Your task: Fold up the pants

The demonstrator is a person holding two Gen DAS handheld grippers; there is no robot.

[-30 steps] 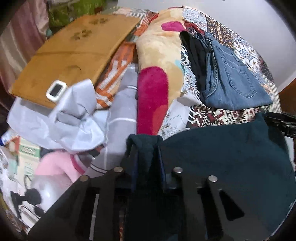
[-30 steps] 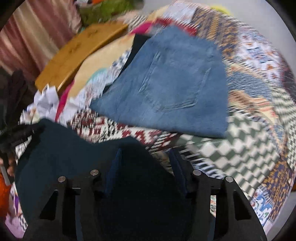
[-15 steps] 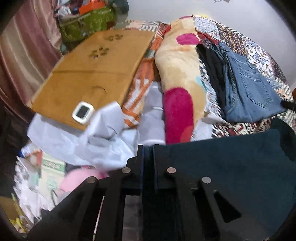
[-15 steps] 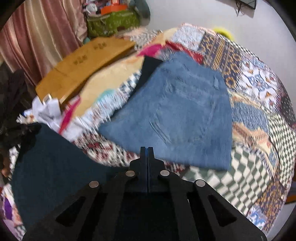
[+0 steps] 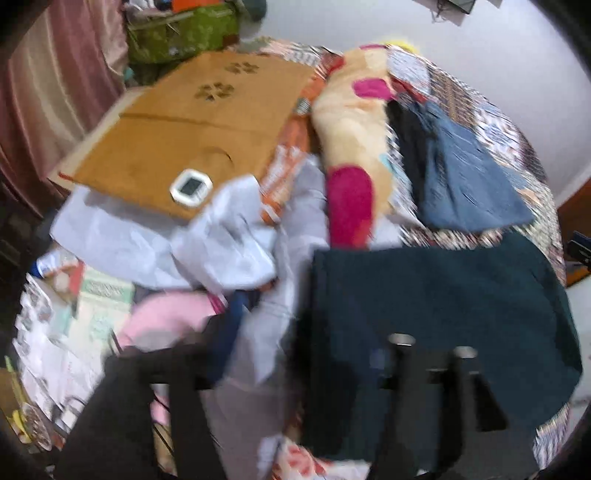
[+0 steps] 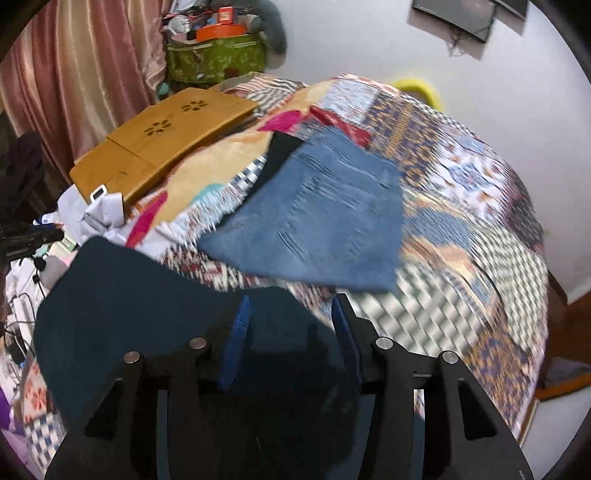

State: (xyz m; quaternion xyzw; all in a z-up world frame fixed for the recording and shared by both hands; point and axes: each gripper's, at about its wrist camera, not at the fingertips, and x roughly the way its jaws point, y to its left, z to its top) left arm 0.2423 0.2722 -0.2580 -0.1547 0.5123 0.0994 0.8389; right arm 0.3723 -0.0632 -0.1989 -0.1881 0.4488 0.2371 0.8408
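In the left wrist view the left claw (image 5: pixel 306 354) has just been opening and its jaws now stand wide; the dark teal pants (image 5: pixel 436 306) lie flat under the right finger, not pinched. This view alone shows the heap at the bed's side: crumpled grey-white cloth (image 5: pixel 221 243), something pink (image 5: pixel 162 317) and a white device (image 5: pixel 191 186) on the wooden lap board (image 5: pixel 177 133). The picture is blurred. In the right wrist view the right claw (image 6: pixel 290 332) has also just been opening, its blue pads parted above the teal pants (image 6: pixel 140 302), and nothing is gripped. Here the folded blue jeans (image 6: pixel 321 225) lie beyond the pants on the patchwork bedspread (image 6: pixel 461 236). Only this view shows much of the room: pink curtains (image 6: pixel 74 74), a green bag (image 6: pixel 214 59) with clutter, a yellow ring (image 6: pixel 421 88) and a dark frame (image 6: pixel 461 18) on the white wall.
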